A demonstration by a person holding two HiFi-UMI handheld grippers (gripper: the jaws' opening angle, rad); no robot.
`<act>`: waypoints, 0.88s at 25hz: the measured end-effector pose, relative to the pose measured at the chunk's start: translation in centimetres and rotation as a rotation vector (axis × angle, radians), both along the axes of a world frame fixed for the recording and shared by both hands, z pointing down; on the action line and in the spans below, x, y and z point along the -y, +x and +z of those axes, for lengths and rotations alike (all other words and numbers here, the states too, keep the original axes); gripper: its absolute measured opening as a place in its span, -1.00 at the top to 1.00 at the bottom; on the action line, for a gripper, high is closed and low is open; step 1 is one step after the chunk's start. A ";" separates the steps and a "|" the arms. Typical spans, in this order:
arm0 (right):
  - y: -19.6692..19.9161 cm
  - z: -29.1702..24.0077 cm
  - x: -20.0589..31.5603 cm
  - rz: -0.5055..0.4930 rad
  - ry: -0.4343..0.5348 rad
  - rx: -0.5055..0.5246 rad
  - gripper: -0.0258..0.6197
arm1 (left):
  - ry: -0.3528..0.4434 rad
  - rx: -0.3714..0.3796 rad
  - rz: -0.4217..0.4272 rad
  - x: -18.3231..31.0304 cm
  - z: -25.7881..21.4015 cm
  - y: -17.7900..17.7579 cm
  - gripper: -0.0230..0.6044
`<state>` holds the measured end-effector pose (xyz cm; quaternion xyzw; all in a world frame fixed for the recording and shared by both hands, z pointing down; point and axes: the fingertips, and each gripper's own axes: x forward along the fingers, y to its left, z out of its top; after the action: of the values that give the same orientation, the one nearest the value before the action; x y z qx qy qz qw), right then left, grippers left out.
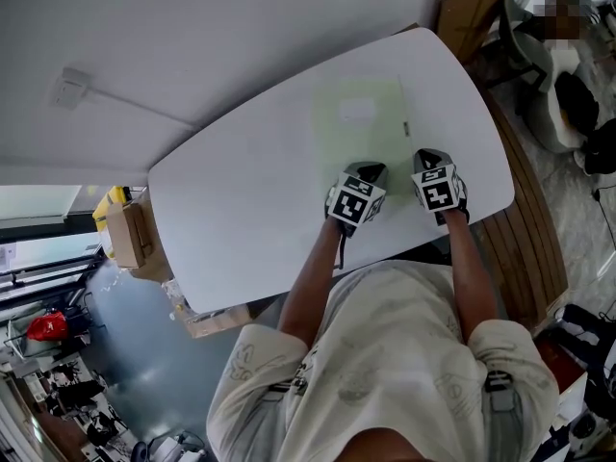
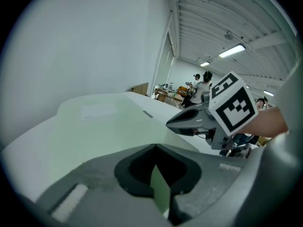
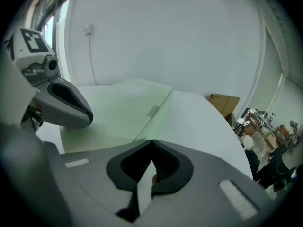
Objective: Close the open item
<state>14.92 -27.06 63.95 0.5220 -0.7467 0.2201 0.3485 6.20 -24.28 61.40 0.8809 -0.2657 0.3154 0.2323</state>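
Observation:
A pale green plastic folder (image 1: 361, 123) lies flat on the white table (image 1: 241, 200), with a white label on top and a small clasp at its right edge. Both grippers sit at its near edge. My left gripper (image 1: 366, 169) is shut, and a thin green flap of the folder (image 2: 160, 188) stands pinched between its jaws (image 2: 155, 148). My right gripper (image 1: 430, 154) is shut as well, with a pale sheet edge of the folder (image 3: 144, 186) caught where its jaws (image 3: 151, 143) meet. The two grippers are side by side, a hand's width apart.
The table's near edge runs just under both grippers. A cardboard box (image 1: 125, 234) stands on the floor to the left. Wooden slats (image 1: 525, 229) lie along the table's right side. Folded cardboard (image 1: 472, 8) leans at the far right, near a seated person.

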 end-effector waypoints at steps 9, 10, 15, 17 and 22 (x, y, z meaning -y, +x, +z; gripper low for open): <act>-0.2 -2.8 1.1 0.008 0.072 0.000 0.92 | 0.035 0.022 -0.068 0.4 0.0 -0.4 0.92; -0.3 -3.1 1.2 0.006 0.082 0.002 0.92 | 0.034 0.016 -0.082 0.5 0.0 -0.5 0.92; -1.5 -4.7 3.1 -0.013 0.129 0.031 0.92 | 0.031 0.004 -0.137 1.0 -0.2 -0.9 0.92; -2.1 -4.8 3.9 -0.033 0.133 0.033 0.92 | 0.039 0.009 -0.141 0.9 -0.2 -0.7 0.92; -2.8 -3.5 5.5 -0.071 0.105 0.027 0.92 | 0.010 0.006 -0.162 1.1 0.0 -0.7 0.92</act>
<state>12.14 -32.56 60.41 0.5095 -0.7799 0.1752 0.3184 5.53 -25.34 61.40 0.8566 -0.3386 0.2970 0.2518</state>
